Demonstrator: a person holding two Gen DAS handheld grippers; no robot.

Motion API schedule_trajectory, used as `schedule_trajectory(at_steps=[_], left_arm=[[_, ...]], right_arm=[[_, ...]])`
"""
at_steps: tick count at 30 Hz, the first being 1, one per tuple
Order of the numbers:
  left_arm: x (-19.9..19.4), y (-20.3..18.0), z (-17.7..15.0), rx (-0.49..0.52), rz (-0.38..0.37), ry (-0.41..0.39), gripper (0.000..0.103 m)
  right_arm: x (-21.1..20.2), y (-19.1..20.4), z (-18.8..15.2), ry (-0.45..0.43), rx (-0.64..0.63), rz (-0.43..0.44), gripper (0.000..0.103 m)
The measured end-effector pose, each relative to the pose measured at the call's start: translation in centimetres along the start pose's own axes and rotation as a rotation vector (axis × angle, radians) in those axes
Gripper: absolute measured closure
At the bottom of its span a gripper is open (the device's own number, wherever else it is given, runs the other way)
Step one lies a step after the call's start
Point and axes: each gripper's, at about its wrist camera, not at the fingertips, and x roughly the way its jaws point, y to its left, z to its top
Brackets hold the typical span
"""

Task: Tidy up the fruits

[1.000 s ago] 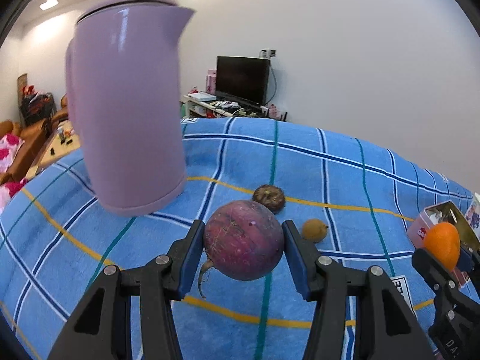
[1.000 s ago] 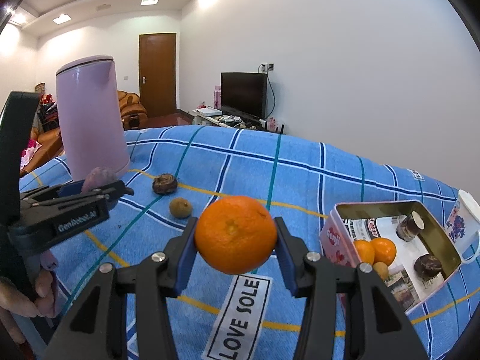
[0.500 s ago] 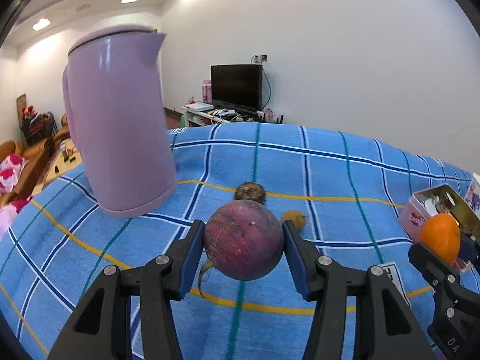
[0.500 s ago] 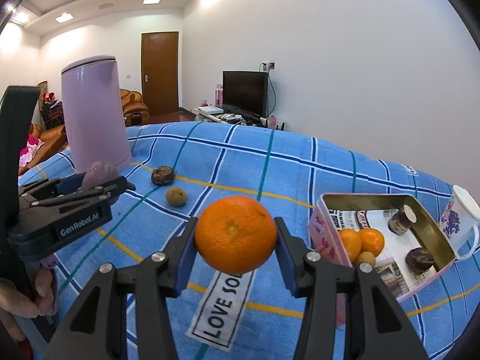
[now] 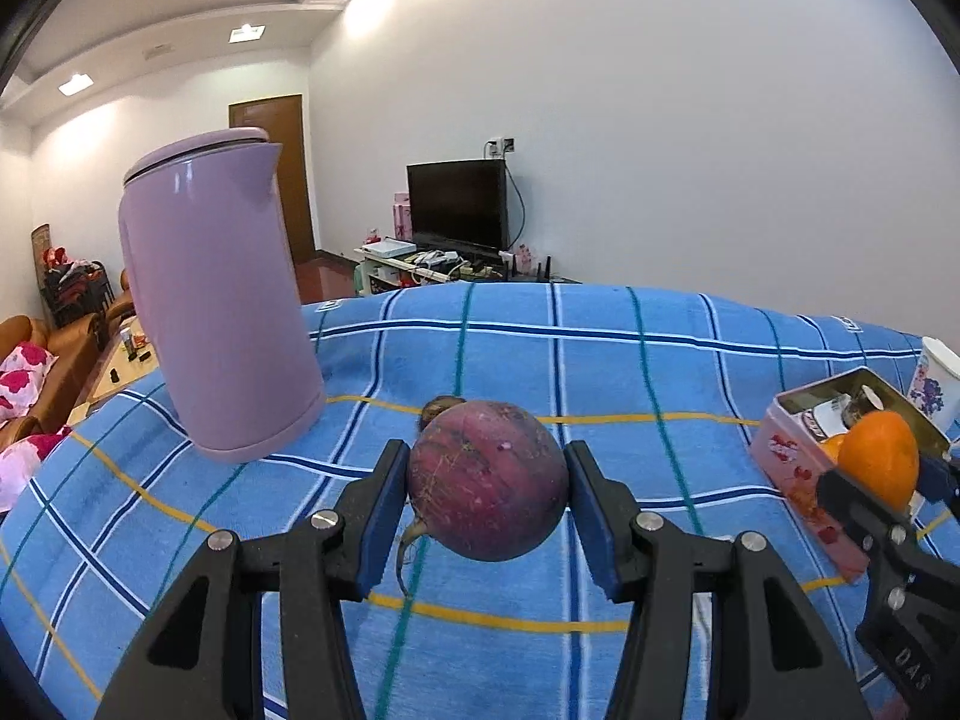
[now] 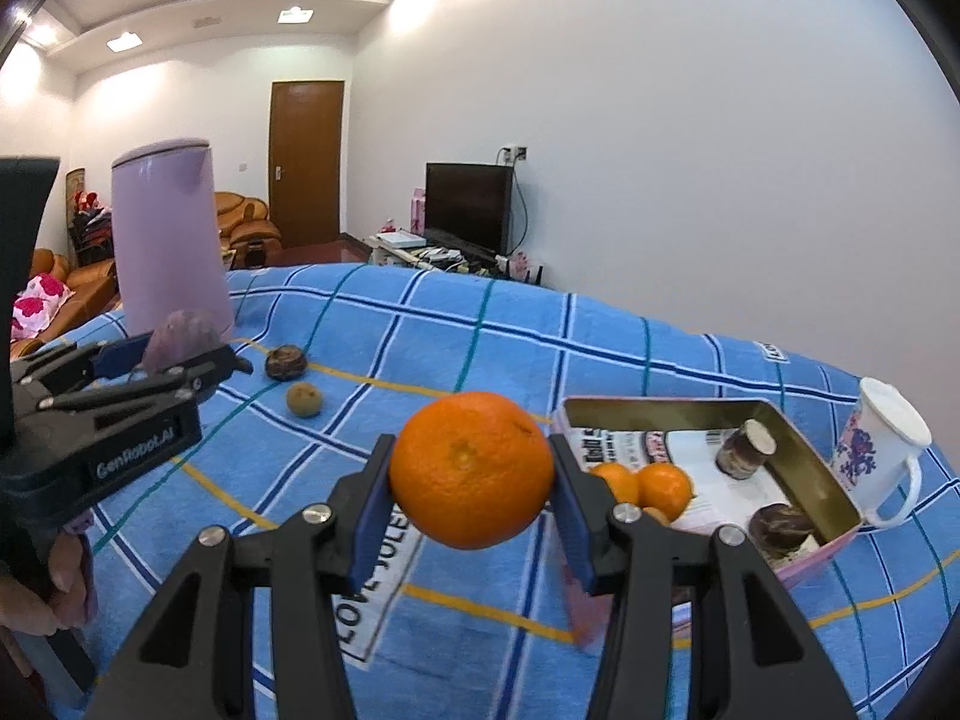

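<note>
Right wrist view: the blue checked cloth [image 6: 540, 336] covers the whole surface, with the lilac kettle [image 6: 168, 240] standing at its far left. To the right lies the open tin [image 6: 828, 480], a mug [image 6: 882, 450] just beside it. The tin already holds part of the job — two oranges [image 6: 648, 483] at its near end, two dark round fruits [image 6: 780, 525] and, I think, a small brownish one half hidden behind the gripper finger.

Two more pieces are on their way. The left gripper [image 5: 486, 498] is clamped on a purple-red round fruit [image 5: 486, 486], held clear above the cloth. The right gripper [image 6: 471, 474] is clamped on an orange [image 6: 471, 468], in the air just short of the tin's near wall.

Left to do — setting both held pieces into the tin, then fetching the two small fruits still on the cloth near the kettle: a dark one [image 6: 286, 362] and a tan one [image 6: 303, 399] just beside it.
</note>
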Motion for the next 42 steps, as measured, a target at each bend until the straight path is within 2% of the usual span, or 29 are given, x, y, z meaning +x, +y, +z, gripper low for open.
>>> schedule_trajectory(at_steps=[14,22,42], left_arm=[[-0.9,-6.5,1.3,0.024,-0.104,-0.021,0.049],[-1.5,-10.5,2.0,0.064,-0.162,-0.037,0.049],[0.1,-18.1,3.1,0.106,-0.287,-0.005,0.049]], right_arm=[[-1.5,-5.4,0.3,-0.053,0.038,-0.1,0.052],[-1.9,-9.8,0.6,-0.073,0.113,-0.162,0.052],[-0.7,-18.8,-0.1,-0.014,0.185,-0.347,0.052]])
